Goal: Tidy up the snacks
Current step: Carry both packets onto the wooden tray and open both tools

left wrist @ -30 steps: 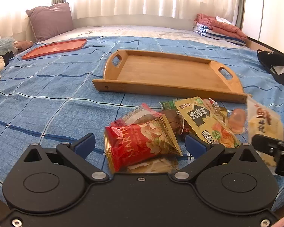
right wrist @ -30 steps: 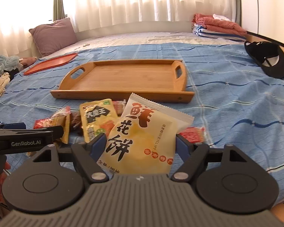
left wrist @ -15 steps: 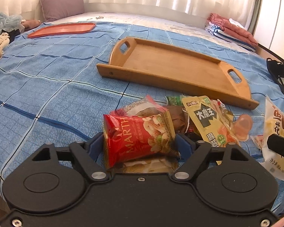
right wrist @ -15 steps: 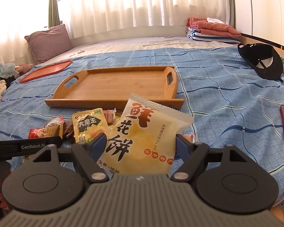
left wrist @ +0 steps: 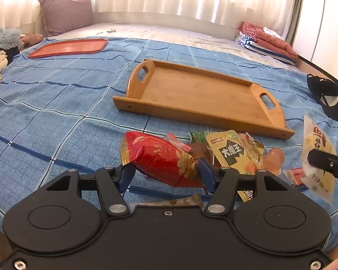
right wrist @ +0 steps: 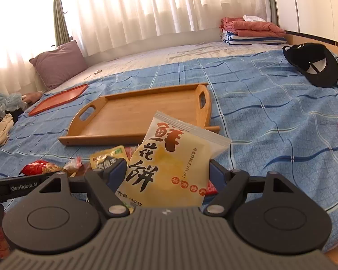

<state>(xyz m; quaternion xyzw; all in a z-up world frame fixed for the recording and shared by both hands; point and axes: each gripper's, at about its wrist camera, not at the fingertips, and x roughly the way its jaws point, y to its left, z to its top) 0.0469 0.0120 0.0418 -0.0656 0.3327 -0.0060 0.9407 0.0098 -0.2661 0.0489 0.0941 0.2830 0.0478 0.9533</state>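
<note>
Both grippers are loaded: your left gripper (left wrist: 166, 175) has its blue pads clamped across the red nut bag (left wrist: 162, 157), and your right gripper (right wrist: 167, 175) is closed on the lower part of the yellow flower-cake packet (right wrist: 171, 159). Each hangs just above the snack pile (left wrist: 234, 153), with the bamboo tray (left wrist: 198, 92) at about 12 o'clock from the left camera and 11 o'clock from the right.

Expect both packs to feel light and puffy. The foil is slick and crumples under pressure, and whatever is inside probably crushes, so squeeze only enough to keep them from sliding. Holding near a sealed edge or across the narrow width should work best. The red bag already bulges between the pads.

You're working on a bed with a soft blue checked sheet (left wrist: 56, 103), so the tray may rock. An orange tray (left wrist: 67, 48) lies at 10 o'clock, a black cap (right wrist: 313, 67) at 2 o'clock, folded clothes (right wrist: 252, 31) by the curtains.
</note>
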